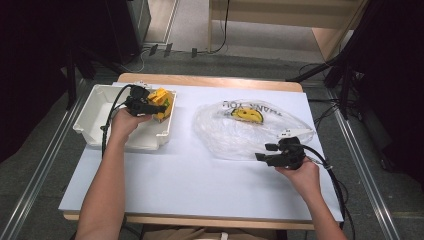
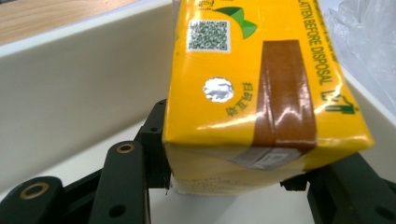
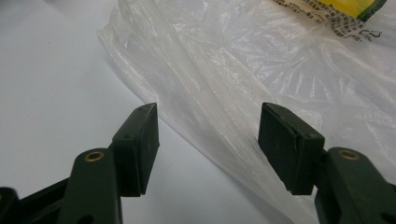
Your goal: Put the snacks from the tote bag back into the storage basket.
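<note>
The carton (image 2: 261, 88) is yellow, with a brown tape strip, a QR code, a foil-sealed straw hole and the print "FLATTEN BEFORE DISPOSAL" along one edge. It sits inside the white bin (image 1: 95, 117), at the bin's right end in the high view, close against the right wall. In the left gripper view its near end fills the space between my jaws, and the bin wall (image 2: 79, 88) rises pale behind it.

My left gripper (image 1: 150, 106) reaches into the bin at the carton. Its jaws stand wide, one on each side of the carton's near end. The left jaw lies against the carton's side; at the right jaw I cannot tell whether the pad presses or a sliver of gap remains. So: carton between the jaws, a firm grip not confirmed.

My right gripper (image 1: 267, 152) hovers low over the white table (image 1: 190, 175), at the near edge of the clear plastic bag (image 1: 250, 130). Jaws wide apart, nothing between the pads except the bag's crinkled edge lying on the table below them (image 3: 219, 116).

The bag lies flat mid-table, well apart from the bin, with a yellow smiley print (image 1: 247, 115) and black lettering on its far part
</note>
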Demonstrator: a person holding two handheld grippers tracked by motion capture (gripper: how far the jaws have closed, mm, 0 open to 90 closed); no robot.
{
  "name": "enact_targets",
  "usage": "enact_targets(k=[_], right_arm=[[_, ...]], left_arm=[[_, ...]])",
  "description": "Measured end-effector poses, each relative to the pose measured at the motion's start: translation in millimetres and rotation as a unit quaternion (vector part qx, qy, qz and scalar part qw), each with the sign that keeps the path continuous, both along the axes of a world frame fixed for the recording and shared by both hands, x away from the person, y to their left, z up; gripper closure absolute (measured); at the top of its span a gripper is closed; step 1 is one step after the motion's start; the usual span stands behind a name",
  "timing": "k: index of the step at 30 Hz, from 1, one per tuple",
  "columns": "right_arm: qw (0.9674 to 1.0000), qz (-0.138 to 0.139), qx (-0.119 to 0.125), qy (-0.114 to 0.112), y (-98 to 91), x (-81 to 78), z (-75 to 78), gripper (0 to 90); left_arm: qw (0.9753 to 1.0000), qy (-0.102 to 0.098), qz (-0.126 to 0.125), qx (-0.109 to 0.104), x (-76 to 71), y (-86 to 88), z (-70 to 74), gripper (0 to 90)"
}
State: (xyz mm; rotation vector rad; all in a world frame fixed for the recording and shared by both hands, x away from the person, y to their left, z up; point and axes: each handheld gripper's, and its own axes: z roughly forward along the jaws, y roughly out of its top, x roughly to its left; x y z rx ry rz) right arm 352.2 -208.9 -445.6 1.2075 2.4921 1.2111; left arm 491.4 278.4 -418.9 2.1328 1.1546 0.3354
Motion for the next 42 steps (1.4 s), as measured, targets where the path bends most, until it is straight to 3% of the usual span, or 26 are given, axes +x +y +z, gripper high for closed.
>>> enact_targets(k=[2, 5, 9, 13, 18, 21, 24, 27, 33, 42], right_arm=[[1.0000, 0.001, -0.001, 0.000, 0.3, 0.1, -0.3, 39.1], [1.0000, 0.001, -0.001, 0.000, 0.3, -0.1, -0.2, 39.1], [1.0000, 0.000, 0.001, 0.000, 0.1, -0.4, 0.4, 39.1], [1.0000, 0.001, 0.000, 0.000, 0.2, -0.3, 0.2, 39.1], [1.0000, 0.002, 0.000, -0.001, 0.1, -0.5, 0.4, 39.1], [1.0000, 0.001, 0.000, 0.000, 0.2, -0.7, 0.4, 39.1], [1.0000, 0.001, 0.000, -0.001, 0.4, -0.8, 0.6, 39.1], [1.0000, 0.002, 0.000, -0.001, 0.5, -0.7, 0.4, 39.1], [1.0000, 0.002, -0.001, -0.002, 0.3, -1.0, 0.7, 39.1], [1.0000, 0.004, -0.003, 0.000, 0.5, -1.0, 0.3, 39.1]], left_arm=[[0.9999, -0.003, -0.006, 0.009, -0.5, -1.1, -0.2, 49.0], [0.9999, 0.012, -0.002, 0.001, 0.4, -1.4, -1.1, 46.3], [0.9999, 0.017, 0.000, 0.004, 0.1, -1.7, -0.9, 45.5], [0.9996, 0.026, 0.004, -0.008, 0.2, 0.0, -1.6, 43.6], [0.9996, 0.027, 0.005, 0.002, -2.3, -0.4, 0.8, 42.8], [0.9995, 0.029, 0.007, -0.009, -4.8, 1.5, 3.8, 42.2], [0.9995, 0.030, 0.007, -0.006, -8.3, 0.6, 5.9, 41.0], [0.9997, 0.021, 0.011, 0.004, -13.2, -1.3, 7.3, 39.7], [0.9995, 0.016, 0.024, -0.010, -18.4, 3.3, 10.3, 41.1], [0.9994, 0.007, 0.032, -0.011, -32.3, 10.3, 13.7, 44.1]])
